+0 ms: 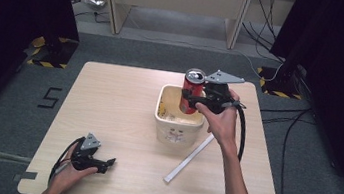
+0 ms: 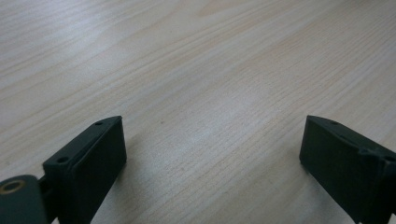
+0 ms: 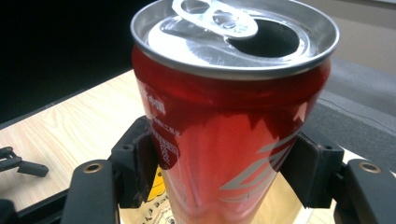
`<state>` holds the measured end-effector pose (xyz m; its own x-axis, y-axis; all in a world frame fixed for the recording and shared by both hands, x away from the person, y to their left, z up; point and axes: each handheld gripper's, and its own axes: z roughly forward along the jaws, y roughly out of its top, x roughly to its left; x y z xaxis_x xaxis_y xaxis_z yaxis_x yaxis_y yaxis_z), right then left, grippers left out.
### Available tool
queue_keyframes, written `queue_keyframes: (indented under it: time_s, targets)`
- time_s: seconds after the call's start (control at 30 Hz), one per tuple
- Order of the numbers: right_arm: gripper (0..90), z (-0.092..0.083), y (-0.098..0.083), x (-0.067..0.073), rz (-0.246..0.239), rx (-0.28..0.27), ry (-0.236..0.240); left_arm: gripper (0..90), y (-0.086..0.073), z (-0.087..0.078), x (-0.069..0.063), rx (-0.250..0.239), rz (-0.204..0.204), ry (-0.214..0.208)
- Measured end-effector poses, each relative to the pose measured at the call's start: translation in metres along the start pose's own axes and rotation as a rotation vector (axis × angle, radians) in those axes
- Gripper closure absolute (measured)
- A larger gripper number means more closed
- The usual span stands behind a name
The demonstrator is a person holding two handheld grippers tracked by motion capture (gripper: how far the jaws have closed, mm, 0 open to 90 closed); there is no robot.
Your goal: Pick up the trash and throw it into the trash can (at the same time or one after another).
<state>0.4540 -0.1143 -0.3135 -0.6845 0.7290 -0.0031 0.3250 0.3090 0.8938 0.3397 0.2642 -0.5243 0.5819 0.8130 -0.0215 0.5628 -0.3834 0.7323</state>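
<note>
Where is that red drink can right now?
The red can is upright between the jaws of the right gripper, held over the cream tub right of the table's middle in the high view.

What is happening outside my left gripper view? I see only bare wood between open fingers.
Observer: The right gripper holds a red can upright.
Operator: Where is the can?
Observer: Above a cream tub near the middle of the table.
Operator: Is the can sealed?
Observer: No, its top is open, with the tab lying flat.
Operator: Anything else on the table?
Observer: A white strip lies beside the tub.
</note>
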Motion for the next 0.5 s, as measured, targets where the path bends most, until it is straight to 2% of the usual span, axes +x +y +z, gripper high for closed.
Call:
queue_keyframes:
  time_s: [0.27,0.5]
  targets:
    - [33.9,0.023,-0.002,0.005,-0.001,0.025,0.008,6.5,0.0,0.0,0.0,0.0,0.0,-0.002]
    - [33.9,0.039,-0.006,0.006,0.026,0.041,0.016,6.5,0.0,0.0,0.0,-0.001,0.001,0.001]
